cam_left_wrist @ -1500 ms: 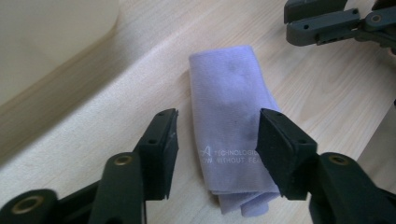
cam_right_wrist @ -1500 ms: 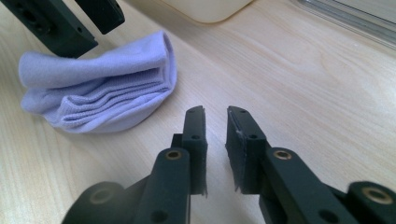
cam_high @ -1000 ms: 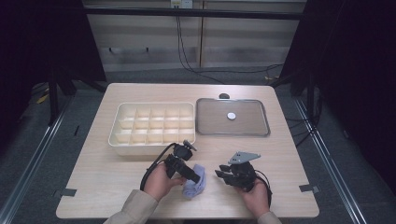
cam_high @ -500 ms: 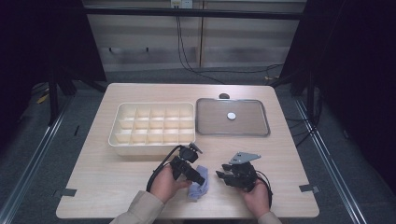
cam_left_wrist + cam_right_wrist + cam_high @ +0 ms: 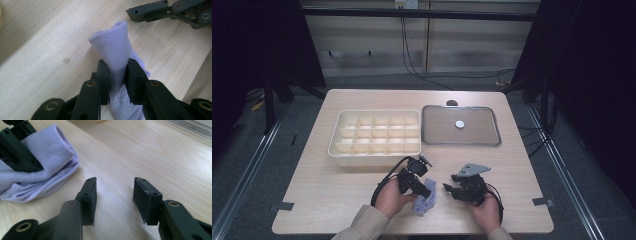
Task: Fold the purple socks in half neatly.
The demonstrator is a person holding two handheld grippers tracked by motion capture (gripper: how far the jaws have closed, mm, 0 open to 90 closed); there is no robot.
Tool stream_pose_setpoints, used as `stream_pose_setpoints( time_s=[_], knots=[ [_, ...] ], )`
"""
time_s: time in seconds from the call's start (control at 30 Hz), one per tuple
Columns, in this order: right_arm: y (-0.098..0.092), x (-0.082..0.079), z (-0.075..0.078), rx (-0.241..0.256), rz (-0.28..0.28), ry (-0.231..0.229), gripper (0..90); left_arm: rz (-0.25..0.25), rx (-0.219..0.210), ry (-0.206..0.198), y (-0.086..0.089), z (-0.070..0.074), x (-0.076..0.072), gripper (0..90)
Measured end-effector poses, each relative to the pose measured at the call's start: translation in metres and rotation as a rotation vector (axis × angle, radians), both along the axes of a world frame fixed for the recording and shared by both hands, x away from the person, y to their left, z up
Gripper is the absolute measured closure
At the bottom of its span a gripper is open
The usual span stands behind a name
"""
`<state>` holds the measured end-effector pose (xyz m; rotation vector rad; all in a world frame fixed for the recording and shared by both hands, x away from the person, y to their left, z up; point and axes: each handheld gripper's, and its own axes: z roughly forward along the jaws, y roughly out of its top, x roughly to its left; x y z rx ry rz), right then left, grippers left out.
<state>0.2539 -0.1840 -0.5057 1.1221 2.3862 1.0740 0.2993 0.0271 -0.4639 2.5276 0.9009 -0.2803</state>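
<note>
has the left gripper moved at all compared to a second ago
Yes. In the high view the left gripper, shut on the lilac cloth, has shifted away from the compartment box, toward the person's edge and the right gripper.

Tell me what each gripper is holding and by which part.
The left gripper pinches the lilac cloth at a bunched-up fold, jaws closed on it. The right gripper stands open, holding nothing.
</note>
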Motion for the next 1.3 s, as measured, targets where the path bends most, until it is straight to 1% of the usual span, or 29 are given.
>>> stream_pose_setpoints(
  time_s=[0.03,0.13,0.23,0.3,0.37,0.43,0.5,0.6,0.63,0.9,0.93,0.97,1.0,1.1,1.13,1.17,1.2,1.23,1.3],
  knots=[
    [0.0,0.0,0.0,-0.001,0.002,-0.003,50.9,0.007,-0.004,0.006,0.001,0.0,0.0,76.3],
    [0.001,-0.001,0.0,-0.014,0.001,-0.009,48.4,0.006,-0.004,0.02,0.004,0.003,0.001,76.7],
    [0.002,-0.001,-0.001,-0.013,0.008,-0.014,46.6,0.008,-0.004,0.021,0.009,0.007,0.003,76.8],
    [0.002,-0.001,-0.002,-0.015,0.006,-0.017,43.1,0.016,-0.005,0.029,0.014,0.011,0.005,76.8],
    [0.002,0.0,-0.002,-0.016,0.002,-0.021,40.4,0.015,0.005,0.023,0.019,0.015,0.007,76.8],
    [0.002,0.0,-0.002,-0.017,0.001,-0.023,38.6,0.026,-0.001,0.019,0.023,0.019,0.008,76.9],
    [0.002,0.0,-0.003,-0.013,0.001,-0.024,37.1,0.03,0.005,0.02,0.027,0.022,0.01,76.9],
    [0.002,-0.001,-0.004,-0.012,0.001,-0.029,36.4,0.038,0.015,0.019,0.032,0.024,0.011,76.9],
    [0.002,-0.001,-0.004,-0.009,0.001,-0.028,36.4,0.033,0.022,0.023,0.033,0.025,0.012,76.8],
    [0.003,-0.001,-0.004,-0.007,0.001,-0.028,35.0,0.037,0.033,0.027,0.042,0.031,0.015,76.8],
    [0.003,-0.002,-0.004,-0.007,-0.001,-0.025,34.3,0.044,0.032,0.029,0.043,0.032,0.016,76.8],
    [0.003,-0.002,-0.004,-0.009,0.001,-0.026,33.7,0.038,0.041,0.03,0.044,0.033,0.016,76.8],
    [0.003,-0.002,-0.004,-0.011,0.002,-0.027,33.6,0.044,0.04,0.027,0.045,0.034,0.016,76.8],
    [0.002,-0.002,-0.004,-0.01,0.004,-0.026,33.2,0.036,0.044,0.024,0.048,0.036,0.018,76.7],
    [0.003,-0.002,-0.004,-0.01,0.004,-0.026,32.9,0.046,0.042,0.026,0.049,0.037,0.018,76.7],
    [0.003,-0.002,-0.004,-0.01,0.003,-0.025,32.9,0.042,0.044,0.025,0.05,0.038,0.019,76.7],
    [0.003,-0.002,-0.004,-0.01,0.004,-0.024,32.9,0.052,0.045,0.024,0.051,0.039,0.019,76.7],
    [0.003,-0.002,-0.004,-0.011,0.004,-0.024,32.8,0.047,0.051,0.021,0.052,0.04,0.02,76.7],
    [0.003,-0.002,-0.004,-0.01,0.007,-0.024,32.2,0.052,0.049,0.022,0.054,0.042,0.021,76.7]
  ],
)
